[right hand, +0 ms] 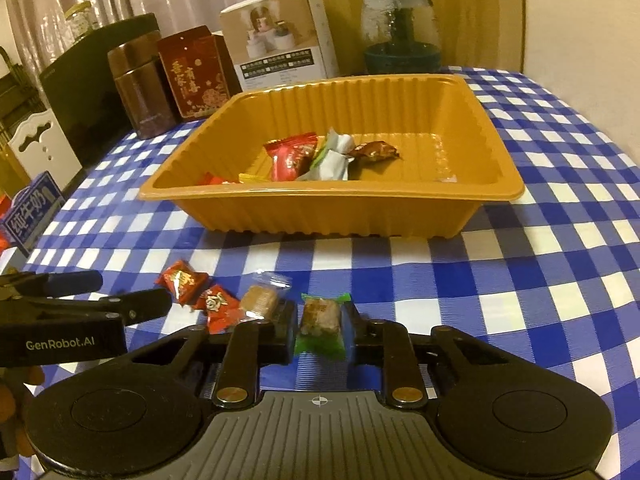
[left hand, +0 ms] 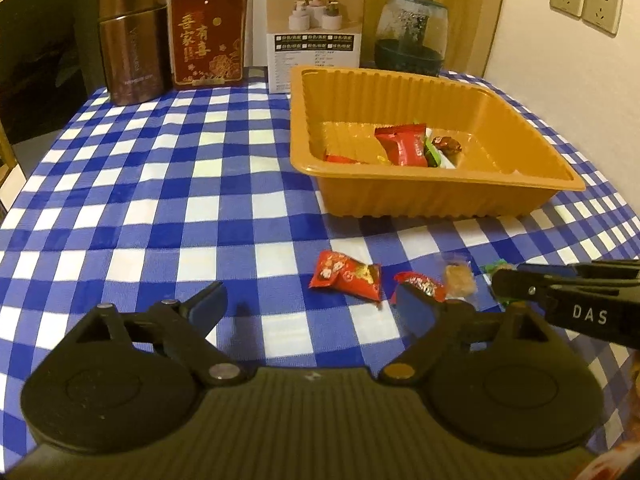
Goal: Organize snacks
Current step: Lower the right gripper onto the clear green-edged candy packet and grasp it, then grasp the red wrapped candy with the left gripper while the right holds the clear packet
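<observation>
While our left claw (left hand: 308, 300) hangs wide open and empty, our right claw (right hand: 320, 320) pinches the green sweet (right hand: 320, 320). Three sweets (right hand: 218, 300) lie on the desk (right hand: 520, 280) before the tray (right hand: 320, 208).

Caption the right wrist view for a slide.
Right gripper shut on a green-wrapped snack; three more wait beside it, before the orange tray.

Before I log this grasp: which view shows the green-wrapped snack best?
The right wrist view: the green-wrapped snack sits centred and whole, pinched in the right gripper. In the left wrist view only a green sliver shows behind that gripper's fingers.
</observation>
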A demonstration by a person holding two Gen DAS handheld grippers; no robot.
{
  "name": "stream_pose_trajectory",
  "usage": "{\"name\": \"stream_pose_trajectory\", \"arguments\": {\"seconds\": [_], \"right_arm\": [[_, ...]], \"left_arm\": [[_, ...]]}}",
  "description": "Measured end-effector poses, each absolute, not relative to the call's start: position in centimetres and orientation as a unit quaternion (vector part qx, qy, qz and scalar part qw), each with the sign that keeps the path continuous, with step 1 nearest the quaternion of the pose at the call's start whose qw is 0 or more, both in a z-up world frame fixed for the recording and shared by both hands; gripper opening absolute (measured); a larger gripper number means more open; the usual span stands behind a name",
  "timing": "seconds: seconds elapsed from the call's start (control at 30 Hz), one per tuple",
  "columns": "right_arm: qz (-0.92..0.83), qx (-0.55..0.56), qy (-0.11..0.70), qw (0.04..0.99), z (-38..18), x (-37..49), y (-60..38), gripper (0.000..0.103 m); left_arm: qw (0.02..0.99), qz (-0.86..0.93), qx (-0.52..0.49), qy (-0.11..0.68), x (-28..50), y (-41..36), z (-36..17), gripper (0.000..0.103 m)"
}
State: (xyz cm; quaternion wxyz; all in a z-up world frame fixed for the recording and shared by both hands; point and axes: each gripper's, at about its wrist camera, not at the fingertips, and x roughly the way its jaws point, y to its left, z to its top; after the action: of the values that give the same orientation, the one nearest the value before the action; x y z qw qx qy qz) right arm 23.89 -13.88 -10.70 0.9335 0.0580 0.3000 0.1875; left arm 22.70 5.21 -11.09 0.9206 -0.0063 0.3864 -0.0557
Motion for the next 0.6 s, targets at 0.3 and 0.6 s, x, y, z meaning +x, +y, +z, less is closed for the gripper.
{"name": "stream_pose_trajectory", "arguments": {"seconds": [0.3, 0.6], "right_arm": [[0.185, 0.059, 0.301, 0.934, -10.5, 24.3, -13.6, 0.023], [0.171, 0.064, 0.304, 0.935, -10.5, 24.4, -14.3, 0.023]], "left_arm": [[0.925, -0.072, 0.01, 0.373, 23.8, 4.5, -12.0, 0.082], [0.922, -0.082, 0.002, 0.378, 24.6, 4.4, -12.9, 0.066]]}}
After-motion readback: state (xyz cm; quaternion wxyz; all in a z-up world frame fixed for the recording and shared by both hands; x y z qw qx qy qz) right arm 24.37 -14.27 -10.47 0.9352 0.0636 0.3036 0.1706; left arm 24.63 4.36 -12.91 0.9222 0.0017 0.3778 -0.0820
